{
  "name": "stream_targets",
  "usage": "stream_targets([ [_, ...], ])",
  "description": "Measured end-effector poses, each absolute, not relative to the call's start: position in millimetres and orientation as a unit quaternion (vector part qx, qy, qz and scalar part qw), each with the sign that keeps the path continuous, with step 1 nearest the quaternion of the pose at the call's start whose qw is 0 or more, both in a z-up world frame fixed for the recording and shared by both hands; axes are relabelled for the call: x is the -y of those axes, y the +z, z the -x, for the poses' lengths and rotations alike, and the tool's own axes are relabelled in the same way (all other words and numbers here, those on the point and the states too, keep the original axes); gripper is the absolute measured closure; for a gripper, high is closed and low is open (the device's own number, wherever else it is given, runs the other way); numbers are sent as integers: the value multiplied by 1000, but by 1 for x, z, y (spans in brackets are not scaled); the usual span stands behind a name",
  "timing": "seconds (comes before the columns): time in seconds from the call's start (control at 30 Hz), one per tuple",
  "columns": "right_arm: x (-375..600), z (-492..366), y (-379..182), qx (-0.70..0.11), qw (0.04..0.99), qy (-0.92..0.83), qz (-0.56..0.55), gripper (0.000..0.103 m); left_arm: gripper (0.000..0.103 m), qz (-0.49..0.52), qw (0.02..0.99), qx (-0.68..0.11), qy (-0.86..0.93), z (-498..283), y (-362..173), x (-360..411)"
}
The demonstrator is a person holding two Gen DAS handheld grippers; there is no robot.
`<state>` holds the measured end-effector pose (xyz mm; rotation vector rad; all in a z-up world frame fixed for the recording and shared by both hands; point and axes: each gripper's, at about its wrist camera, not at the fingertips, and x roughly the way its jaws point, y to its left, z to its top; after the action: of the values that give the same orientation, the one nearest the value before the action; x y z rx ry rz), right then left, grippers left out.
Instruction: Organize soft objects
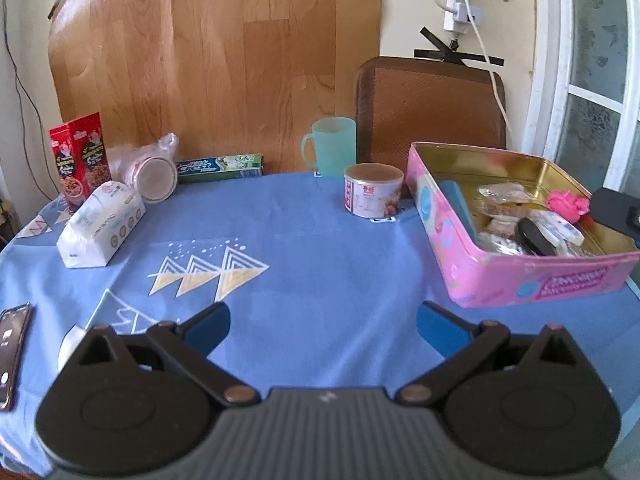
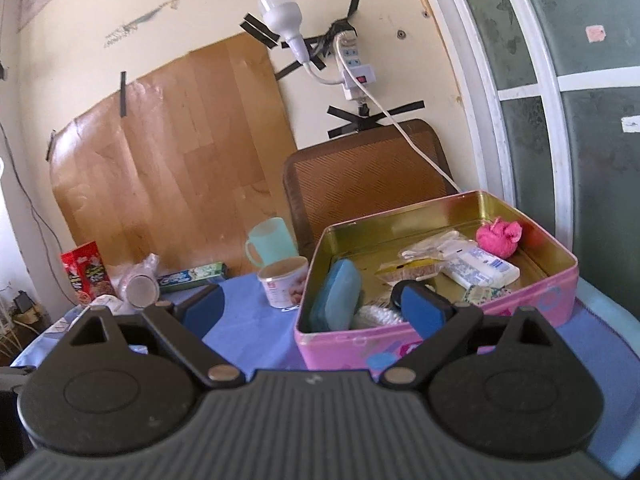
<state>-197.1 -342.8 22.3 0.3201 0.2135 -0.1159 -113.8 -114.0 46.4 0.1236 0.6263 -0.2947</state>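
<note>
Both claws spread wide, nothing held: left claw [image 1: 323, 326] low over bare blue cloth on the counter [image 1: 304, 220], right claw [image 2: 312, 304] hovering at near wall of pink tin [image 2: 448, 340]. Tin already carrying soft items: blue sponge [image 2: 336, 300] leaning against left inner wall, pink cloth ball [image 2: 500, 238] at far right corner, white packet [image 2: 482, 268] and clear wrapped snack bags [image 2: 420, 268] mid-tin. Remaining soft candidate judged to be white tissue pack [image 1: 100, 228], lying at left of counter, just beside red snack box [image 1: 80, 160] and well apart from tin. Likely step: left claw to fetch tissue pack. Advised: approach across short width of pack, close gently to avoid crushing, lift clear of red box and plastic-wrapped jar [image 1: 154, 178]. Route over counter past can [image 1: 373, 190] and green mug [image 1: 332, 146], both hard, not to be knocked. Free space in tin scant; drop toward far left, behind sponge. Phone [image 1: 12, 348] at left edge, keep clear.
</note>
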Motion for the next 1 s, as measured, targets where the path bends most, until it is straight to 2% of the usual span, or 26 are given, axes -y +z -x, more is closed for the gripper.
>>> stream_targets([
  [0.5,356,144,23,-152,973,-83,-155,6,0,-80,926,-320,-186,39,44,151],
  [1.0,358,144,16,-159,970,-105,-148,6,0,-77,913,-335,-218,24,32,168],
])
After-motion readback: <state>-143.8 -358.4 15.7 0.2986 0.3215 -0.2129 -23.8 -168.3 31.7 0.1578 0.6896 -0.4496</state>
